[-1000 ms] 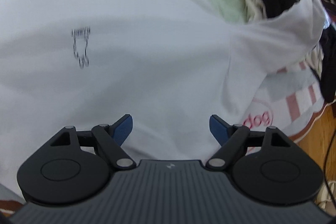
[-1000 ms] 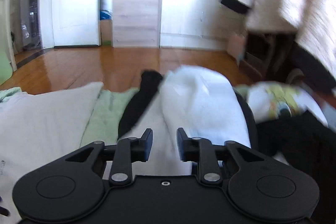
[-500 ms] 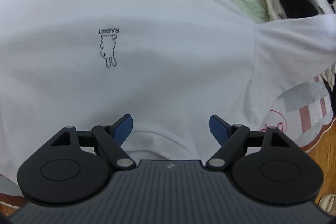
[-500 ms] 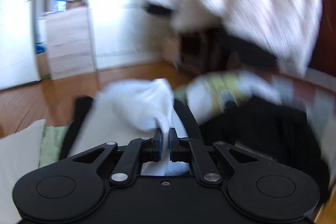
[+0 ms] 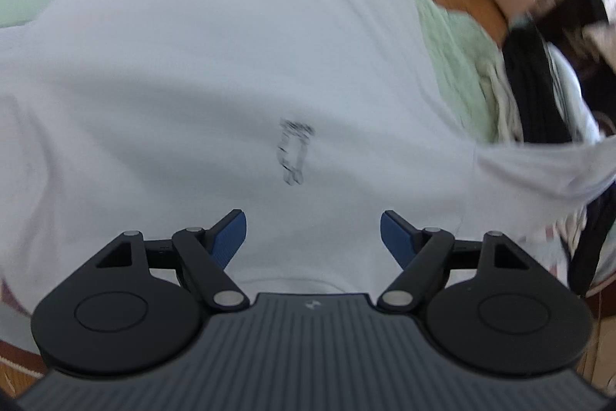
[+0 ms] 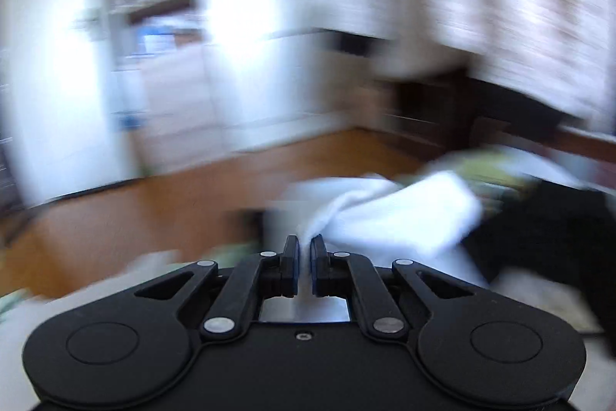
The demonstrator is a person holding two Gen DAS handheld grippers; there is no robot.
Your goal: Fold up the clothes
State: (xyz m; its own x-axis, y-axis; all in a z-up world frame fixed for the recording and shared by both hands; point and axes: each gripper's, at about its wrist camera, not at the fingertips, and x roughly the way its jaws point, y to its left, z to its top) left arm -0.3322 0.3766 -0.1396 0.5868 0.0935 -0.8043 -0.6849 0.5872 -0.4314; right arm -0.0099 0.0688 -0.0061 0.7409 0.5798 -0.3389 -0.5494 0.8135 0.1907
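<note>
The white cotton T-shirt with a small black print (image 5: 238, 72) lies spread flat over a pale green cloth (image 5: 458, 64), its sleeve (image 6: 389, 214) pinched in the right claw (image 6: 304, 249). The left claw (image 5: 312, 232) hangs over the collar, fingers wide apart. A heap of black and white clothes (image 5: 535, 95) crowds the right edge; brown wooden floor (image 6: 134, 214) lies open beyond.

White T-shirt (image 5: 238, 72) spread flat, small dark print mid-chest; its right sleeve (image 6: 404, 214) lifted, bunched.

right gripper (image 6: 304, 253) now clamping white sleeve (image 6: 392, 210), seemingly raised
</note>
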